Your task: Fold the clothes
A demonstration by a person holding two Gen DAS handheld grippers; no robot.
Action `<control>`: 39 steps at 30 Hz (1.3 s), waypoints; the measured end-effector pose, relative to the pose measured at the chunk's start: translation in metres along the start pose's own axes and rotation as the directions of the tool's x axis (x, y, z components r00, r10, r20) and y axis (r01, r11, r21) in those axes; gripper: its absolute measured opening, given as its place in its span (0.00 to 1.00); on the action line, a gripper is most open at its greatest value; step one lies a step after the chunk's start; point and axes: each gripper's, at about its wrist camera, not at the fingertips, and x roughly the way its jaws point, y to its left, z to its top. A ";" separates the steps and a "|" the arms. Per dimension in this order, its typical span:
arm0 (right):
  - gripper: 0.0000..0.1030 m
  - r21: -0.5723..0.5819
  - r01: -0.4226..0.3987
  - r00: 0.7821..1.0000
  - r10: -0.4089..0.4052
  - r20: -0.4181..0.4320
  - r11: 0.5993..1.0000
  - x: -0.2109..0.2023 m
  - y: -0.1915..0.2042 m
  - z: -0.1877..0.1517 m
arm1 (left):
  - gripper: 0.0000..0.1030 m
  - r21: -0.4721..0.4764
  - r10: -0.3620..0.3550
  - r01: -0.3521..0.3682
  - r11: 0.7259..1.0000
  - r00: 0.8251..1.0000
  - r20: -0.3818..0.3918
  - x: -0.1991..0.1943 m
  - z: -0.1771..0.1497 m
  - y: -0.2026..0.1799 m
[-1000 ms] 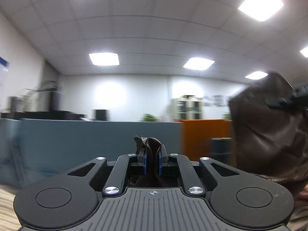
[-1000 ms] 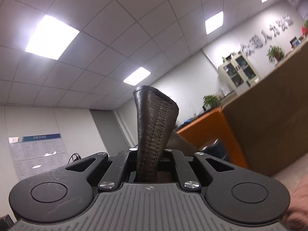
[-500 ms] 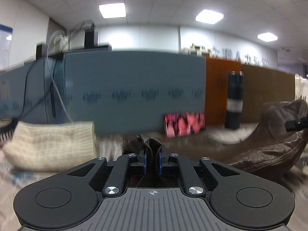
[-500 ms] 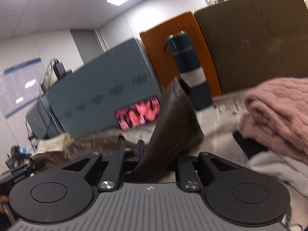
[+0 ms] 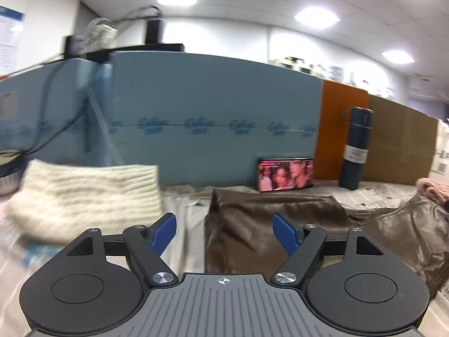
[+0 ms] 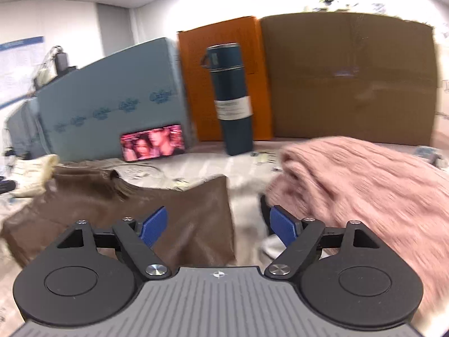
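A brown leather garment lies spread and rumpled on the worktop, its glossy surface creased, one squared end pointing toward the right wrist camera. A cream knit sweater sits folded to its left. A fuzzy pink knit lies heaped to its right, just beside the leather.

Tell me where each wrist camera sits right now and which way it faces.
Left wrist: on the left gripper, low over the table, facing the blue partition; its open fingers frame the brown leather garment, cream knit at left.
Right wrist: on the right gripper, also open, facing the cardboard panel; pink knit at right.
Shared: the garment, the phone and the dark flask.
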 end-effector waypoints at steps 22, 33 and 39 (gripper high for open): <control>0.38 -0.039 -0.325 0.938 0.317 -0.142 0.945 0.067 -0.001 0.026 | 0.54 -0.007 -0.490 0.496 0.868 0.854 -0.177 0.114 0.025 -0.006; 0.05 -0.104 -0.316 0.948 0.317 -0.007 0.943 0.039 -0.002 0.025 | 0.02 0.159 -0.449 0.440 0.884 0.893 0.026 0.071 0.033 -0.019; 0.05 -0.189 -0.374 0.912 0.397 0.106 0.908 -0.018 0.011 0.021 | 0.02 0.200 -0.494 0.456 0.867 0.837 0.236 -0.023 0.040 -0.021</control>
